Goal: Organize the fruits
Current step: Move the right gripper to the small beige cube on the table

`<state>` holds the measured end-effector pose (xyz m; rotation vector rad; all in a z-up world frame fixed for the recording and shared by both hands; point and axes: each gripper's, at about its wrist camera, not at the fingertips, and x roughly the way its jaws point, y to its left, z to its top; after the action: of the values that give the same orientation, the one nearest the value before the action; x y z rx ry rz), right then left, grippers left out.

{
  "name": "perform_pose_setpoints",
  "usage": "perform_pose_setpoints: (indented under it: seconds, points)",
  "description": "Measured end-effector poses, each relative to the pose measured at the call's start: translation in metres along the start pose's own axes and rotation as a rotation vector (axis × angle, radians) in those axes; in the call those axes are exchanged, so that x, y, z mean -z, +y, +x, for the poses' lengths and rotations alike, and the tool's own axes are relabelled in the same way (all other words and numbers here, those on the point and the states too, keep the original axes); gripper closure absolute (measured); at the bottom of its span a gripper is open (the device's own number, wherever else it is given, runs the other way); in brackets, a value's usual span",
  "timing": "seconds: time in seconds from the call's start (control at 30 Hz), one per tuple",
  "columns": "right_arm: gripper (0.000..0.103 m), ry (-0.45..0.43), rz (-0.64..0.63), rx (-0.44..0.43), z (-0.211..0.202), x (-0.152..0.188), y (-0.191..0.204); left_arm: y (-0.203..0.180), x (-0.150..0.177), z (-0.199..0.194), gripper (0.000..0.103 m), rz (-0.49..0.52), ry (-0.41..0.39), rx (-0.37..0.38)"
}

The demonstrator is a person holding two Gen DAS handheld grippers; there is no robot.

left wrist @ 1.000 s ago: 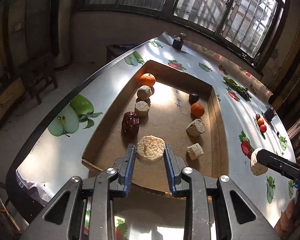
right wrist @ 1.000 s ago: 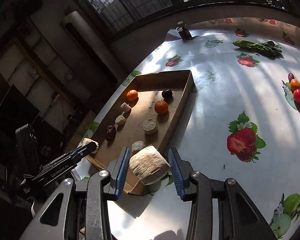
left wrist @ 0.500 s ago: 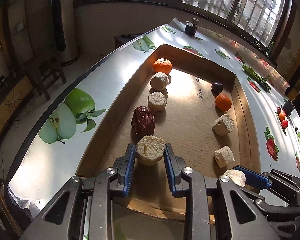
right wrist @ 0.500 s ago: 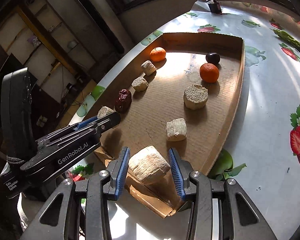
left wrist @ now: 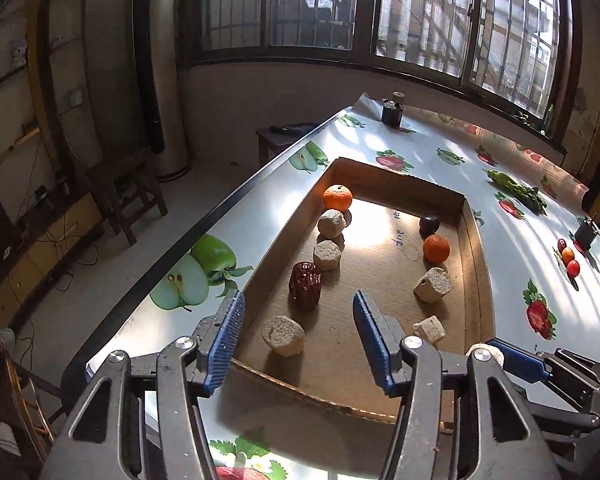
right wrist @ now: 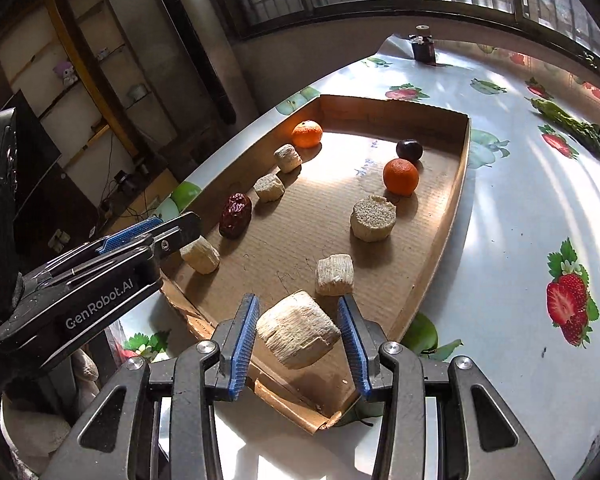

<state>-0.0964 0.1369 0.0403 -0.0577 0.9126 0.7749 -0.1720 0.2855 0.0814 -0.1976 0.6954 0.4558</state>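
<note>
Tray [right wrist: 440, 240] holds two oranges, six chunks; left jaws open, right gripping one chunk [right wrist: 298, 334].

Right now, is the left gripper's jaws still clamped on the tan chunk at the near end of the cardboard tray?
No: the left gripper has just opened its jaws, and the tan chunk rests free on the cardboard tray.

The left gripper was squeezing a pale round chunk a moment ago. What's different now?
The left gripper has just opened its jaws and let the pale chunk go; it now lies in the cardboard tray, below the red date. The right gripper moved over the tray, still holding its bigger chunk. The other fruits stayed put.
</note>
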Motion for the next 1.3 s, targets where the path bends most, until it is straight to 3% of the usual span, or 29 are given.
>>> perform_pose_setpoints:
  seconds: [0.13, 0.17, 0.33, 0.63, 0.8, 1.03, 1.13, 1.3]
  points:
    - [0.058, -0.089, 0.06, 0.067, -0.038, 0.012, -0.014, -0.011, -0.001, -0.033, 0.009, 0.027, -0.137, -0.123]
    - [0.058, -0.107, 0.085, 0.086, -0.046, 0.016, -0.019, -0.014, -0.001, -0.039, 0.008, 0.033, -0.162, -0.142]
    - [0.058, -0.146, 0.176, 0.12, -0.068, 0.03, -0.038, -0.026, -0.001, -0.052, 0.008, 0.051, -0.168, -0.127]
    - [0.058, -0.144, 0.174, 0.126, -0.075, 0.044, -0.042, -0.033, 0.006, -0.054, 0.008, 0.051, -0.113, -0.079]
    - [0.058, -0.202, 0.316, 0.114, -0.113, 0.04, -0.101, -0.025, 0.005, -0.056, 0.008, 0.01, -0.109, -0.043]
    - [0.058, -0.166, 0.458, 0.151, -0.123, 0.054, -0.168, -0.026, 0.006, -0.048, 0.008, 0.016, -0.095, -0.021]
    - [0.058, -0.134, 0.483, 0.204, -0.13, 0.039, -0.19, -0.021, 0.005, -0.047, 0.008, 0.0, -0.098, -0.018]
    - [0.058, -0.066, 0.421, 0.255, -0.123, -0.02, -0.215, -0.015, 0.004, -0.043, 0.008, -0.044, -0.097, 0.008]
